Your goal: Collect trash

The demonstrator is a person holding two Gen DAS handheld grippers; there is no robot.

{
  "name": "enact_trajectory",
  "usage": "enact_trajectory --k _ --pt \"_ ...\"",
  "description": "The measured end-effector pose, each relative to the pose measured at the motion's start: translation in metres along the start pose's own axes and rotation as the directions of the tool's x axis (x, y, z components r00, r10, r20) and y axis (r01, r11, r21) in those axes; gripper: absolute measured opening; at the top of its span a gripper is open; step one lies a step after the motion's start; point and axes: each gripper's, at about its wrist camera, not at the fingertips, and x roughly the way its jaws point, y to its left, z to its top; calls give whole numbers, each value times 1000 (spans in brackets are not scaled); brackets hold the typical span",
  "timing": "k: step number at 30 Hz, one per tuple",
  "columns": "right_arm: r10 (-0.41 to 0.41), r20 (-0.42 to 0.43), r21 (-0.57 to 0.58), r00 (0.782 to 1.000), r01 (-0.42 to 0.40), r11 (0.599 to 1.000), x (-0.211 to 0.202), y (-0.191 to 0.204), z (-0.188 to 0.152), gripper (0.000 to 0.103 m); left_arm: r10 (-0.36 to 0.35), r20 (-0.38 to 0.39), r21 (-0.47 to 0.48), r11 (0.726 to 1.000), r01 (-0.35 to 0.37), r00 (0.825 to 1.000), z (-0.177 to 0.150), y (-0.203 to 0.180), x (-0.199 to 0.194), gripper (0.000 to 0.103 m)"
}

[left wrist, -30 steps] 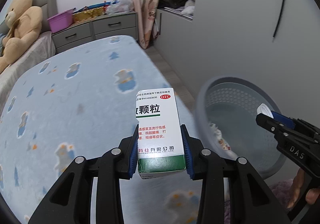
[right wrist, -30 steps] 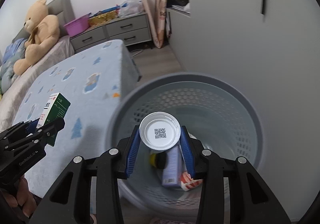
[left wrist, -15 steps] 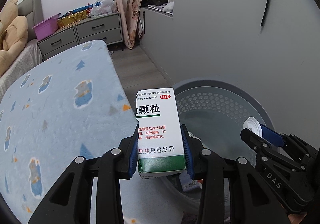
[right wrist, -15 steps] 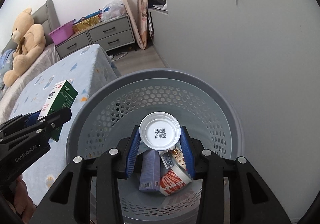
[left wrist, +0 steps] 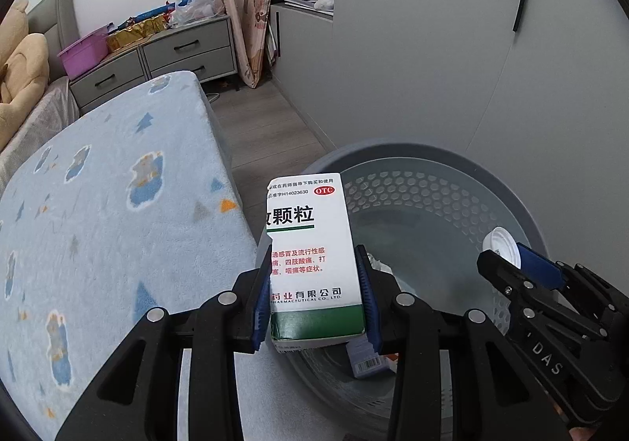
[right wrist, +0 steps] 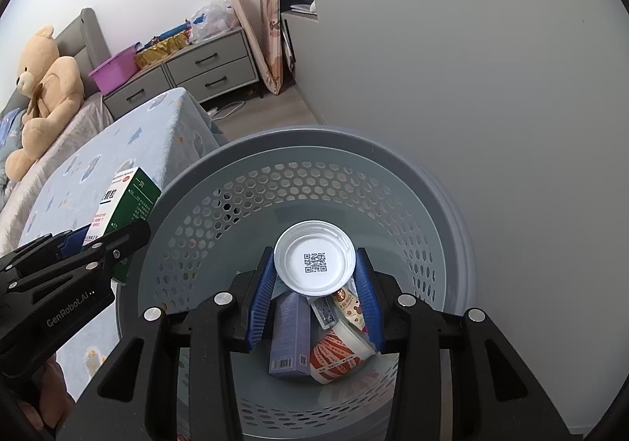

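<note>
My left gripper is shut on a white and green medicine box, held upright at the near left rim of the grey perforated trash basket. The box also shows in the right wrist view, beside the basket's left rim. My right gripper is shut on a white round cup with a QR code on its bottom, held over the basket's opening; it also shows in the left wrist view. Inside the basket lie a purple box, a red and white paper cup and small packets.
A bed with a light blue patterned blanket stands left of the basket. A grey wall or wardrobe is close behind the basket. A teddy bear, a grey dresser with a purple tub, and wood floor lie farther back.
Both grippers have moved from over the bed toward the basket. The cup now hangs over the basket's middle and the medicine box has reached its left rim. Both grips are unchanged.
</note>
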Motion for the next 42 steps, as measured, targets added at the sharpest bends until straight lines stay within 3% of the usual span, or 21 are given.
enact_trajectory --k 4,8,12,42 --pt "8 7 2 1000 -8 1000 -1 1 -1 41 4 5 -1 1000 -4 1000 1 -1 -3 37" --pt "4 25 1 1000 -4 1000 -5 1 -1 55 11 17 -3 1000 -11 1000 1 -2 -7 56" --pt "1 35 -1 999 -1 1000 -7 0 -1 58 21 25 -4 1000 -21 999 3 -2 -11 61" --pt "3 38 0 999 -3 1000 -9 1 1 63 58 42 -20 998 -57 997 0 4 -21 68"
